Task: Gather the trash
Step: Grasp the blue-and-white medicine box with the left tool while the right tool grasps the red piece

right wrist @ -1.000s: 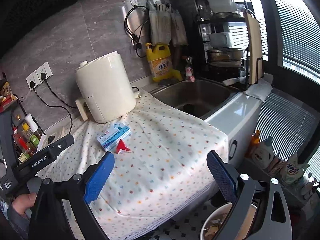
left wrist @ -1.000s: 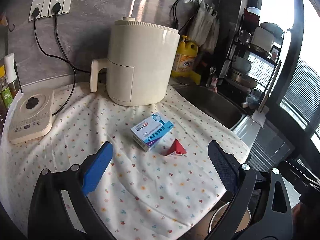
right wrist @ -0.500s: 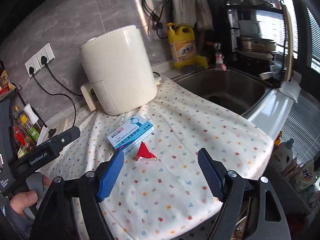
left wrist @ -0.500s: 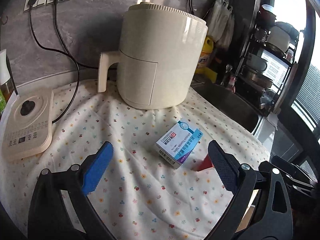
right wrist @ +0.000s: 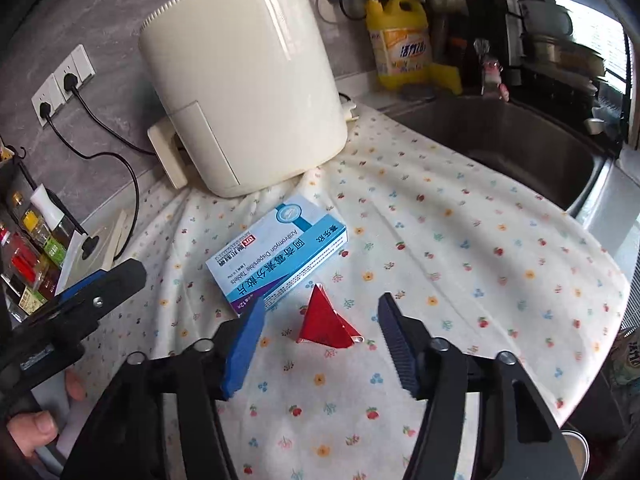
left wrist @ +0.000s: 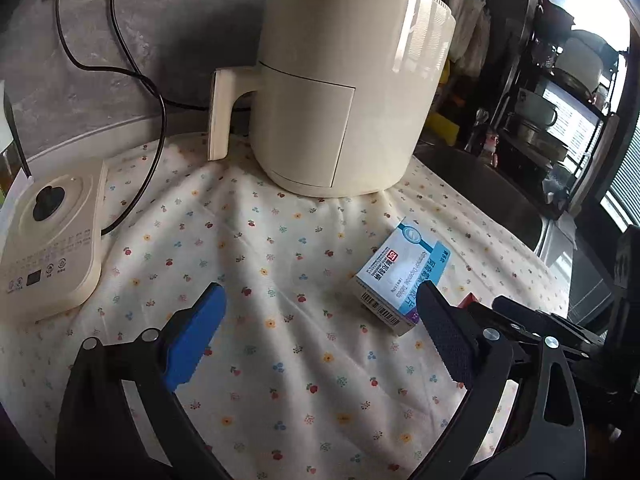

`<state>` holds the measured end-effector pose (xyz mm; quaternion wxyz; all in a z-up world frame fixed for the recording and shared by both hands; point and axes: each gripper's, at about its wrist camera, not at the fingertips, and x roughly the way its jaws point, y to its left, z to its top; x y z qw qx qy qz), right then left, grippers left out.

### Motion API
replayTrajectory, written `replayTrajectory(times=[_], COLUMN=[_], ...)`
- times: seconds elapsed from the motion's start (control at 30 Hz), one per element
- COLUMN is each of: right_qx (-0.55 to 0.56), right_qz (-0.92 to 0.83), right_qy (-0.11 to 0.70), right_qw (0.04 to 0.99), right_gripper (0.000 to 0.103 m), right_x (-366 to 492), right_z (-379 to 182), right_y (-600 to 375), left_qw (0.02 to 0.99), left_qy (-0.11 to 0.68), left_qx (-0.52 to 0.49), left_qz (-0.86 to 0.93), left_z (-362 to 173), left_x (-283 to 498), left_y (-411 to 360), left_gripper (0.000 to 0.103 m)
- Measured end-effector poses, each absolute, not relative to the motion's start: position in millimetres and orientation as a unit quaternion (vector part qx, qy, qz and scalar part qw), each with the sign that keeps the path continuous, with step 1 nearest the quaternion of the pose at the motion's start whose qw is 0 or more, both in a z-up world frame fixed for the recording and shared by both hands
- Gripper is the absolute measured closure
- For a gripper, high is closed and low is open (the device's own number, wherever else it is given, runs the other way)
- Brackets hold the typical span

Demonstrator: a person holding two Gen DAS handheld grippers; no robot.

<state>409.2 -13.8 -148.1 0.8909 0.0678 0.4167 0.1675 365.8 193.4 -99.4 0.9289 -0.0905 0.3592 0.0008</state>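
Between the closing right hand-held gripper (right wrist: 320, 320) lies a red wrapper (right wrist: 326, 326), seemingly untouched, mostly hidden from the wide-open left hand-held gripper (left wrist: 320, 320).

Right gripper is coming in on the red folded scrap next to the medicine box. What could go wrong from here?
1. The right gripper is closing with the red folded paper between its fingers but not yet pressed; light and pointed, it may slide or tip away.
2. The blue finger sits close to the medicine box and could nudge it.
3. The floral cloth is loose and wrinkled, so the fingers may pinch it along with the paper.
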Motion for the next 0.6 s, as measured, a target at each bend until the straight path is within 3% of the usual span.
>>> replayTrajectory(times=[0.03, 0.6], right_qx=[0.068, 0.088], right_qz=[0.171, 0.108], right_qy=[0.428, 0.408], right_qw=[0.885, 0.902], right_gripper=[0.078, 0.082], right_x=[412, 370], right_z=[-152, -127], right_y=[-13, -79], left_qw=[0.928, 0.910], left_qy=[0.361, 0.403], left_qx=[-0.090, -0.037], left_qz=[0.001, -0.086], left_z=[-100, -133], left_x=[367, 409], left_y=[194, 146], left_gripper=[0.008, 0.006])
